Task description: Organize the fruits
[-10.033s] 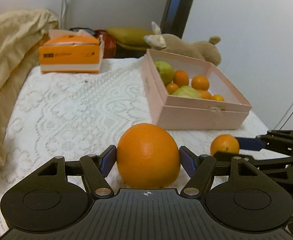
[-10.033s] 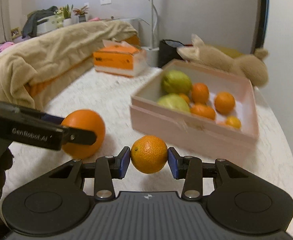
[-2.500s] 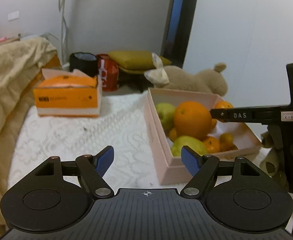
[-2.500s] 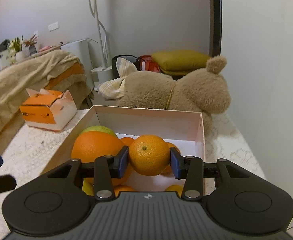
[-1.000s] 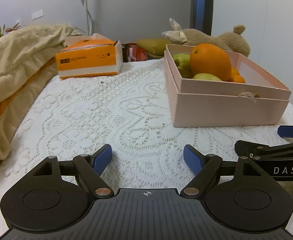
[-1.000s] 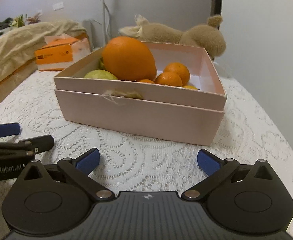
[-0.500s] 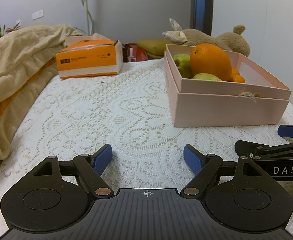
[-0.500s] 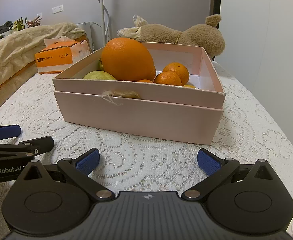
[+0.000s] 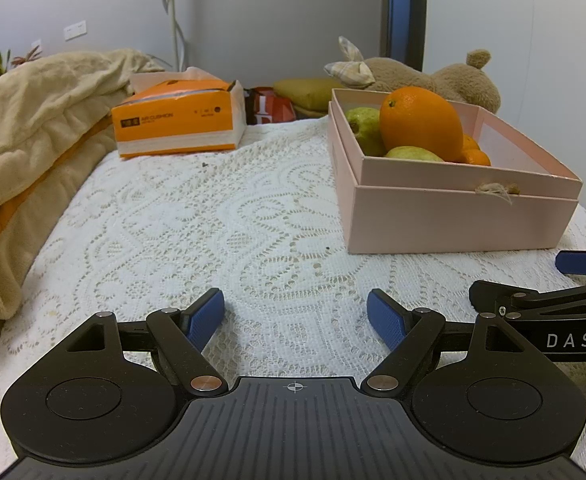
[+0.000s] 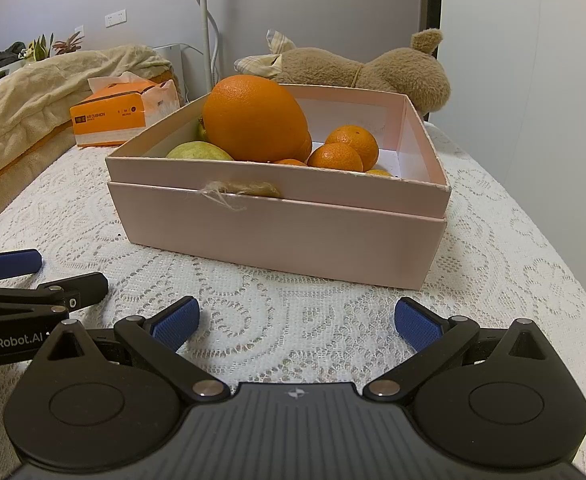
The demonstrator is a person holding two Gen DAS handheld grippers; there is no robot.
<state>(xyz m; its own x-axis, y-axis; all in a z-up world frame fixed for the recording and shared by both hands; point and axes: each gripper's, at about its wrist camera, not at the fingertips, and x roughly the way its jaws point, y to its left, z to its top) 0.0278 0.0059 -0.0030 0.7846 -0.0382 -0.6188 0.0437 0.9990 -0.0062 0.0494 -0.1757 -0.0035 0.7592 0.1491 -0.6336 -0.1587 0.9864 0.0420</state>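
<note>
L gripper (image 9: 296, 311) & R gripper (image 10: 296, 319): jaws wide apart, holding nothing.

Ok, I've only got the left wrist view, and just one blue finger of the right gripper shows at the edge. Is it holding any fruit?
Observer: No. The right gripper is open, its fingers wide apart above the lace cloth, with nothing between them.
Operator: And what's hidden behind the big orange in the box?
Observer: To the right of the big orange a mandarin and a smaller mandarin sit touching each other inside the pink box.
Operator: Any room in there?
Observer: Some. A patch of white floor shows in the box's far right corner.
</note>
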